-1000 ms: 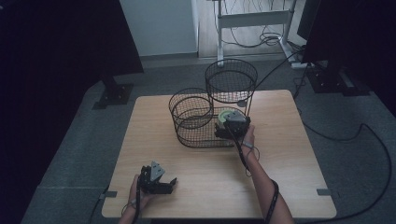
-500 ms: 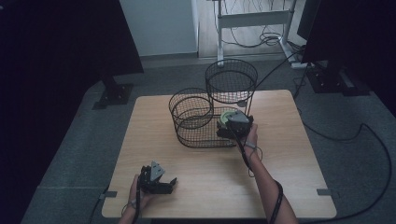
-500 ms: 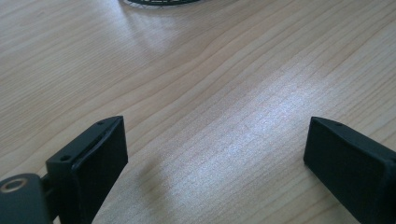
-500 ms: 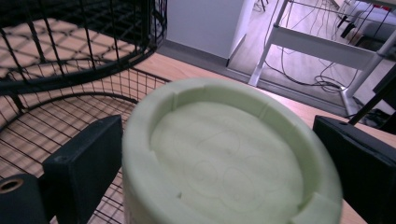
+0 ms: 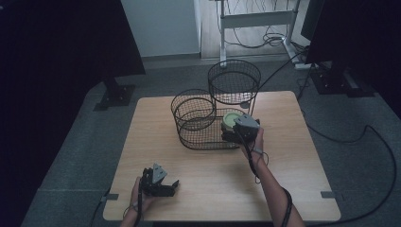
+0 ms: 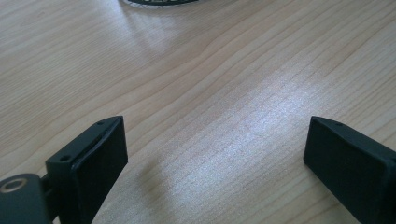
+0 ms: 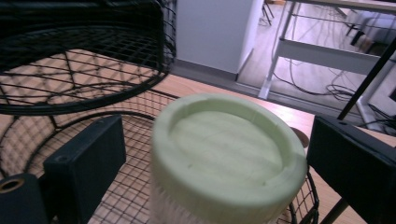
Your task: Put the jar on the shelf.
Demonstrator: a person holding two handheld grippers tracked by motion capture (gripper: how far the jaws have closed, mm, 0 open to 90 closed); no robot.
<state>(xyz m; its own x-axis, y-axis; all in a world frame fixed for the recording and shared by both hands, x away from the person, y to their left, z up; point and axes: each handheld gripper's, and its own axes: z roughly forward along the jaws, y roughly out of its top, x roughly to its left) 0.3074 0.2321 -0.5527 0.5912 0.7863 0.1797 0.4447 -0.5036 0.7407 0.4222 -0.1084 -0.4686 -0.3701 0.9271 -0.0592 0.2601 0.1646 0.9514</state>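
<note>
A wooden table carries a black wire basket stand with three round tiers at different heights. The jar is the thing being handled: it has a wide, pale green, round lid with a raised rim and a flat, slightly sunken top, and its body below the lid looks clear or whitish, though blurred. In the high view the jar sits at the right side of the lowest basket, just above the wire floor.

The right gripper reaches over that basket's rim. In the right gripper view its jaws stand on either side of the jar's lid with a gap showing on each side, so they are spread and not pressing on it.

The left gripper rests near the front left edge of the table, well apart from the baskets. In the left gripper view its jaws are spread wide over bare wood, holding nothing.
</note>
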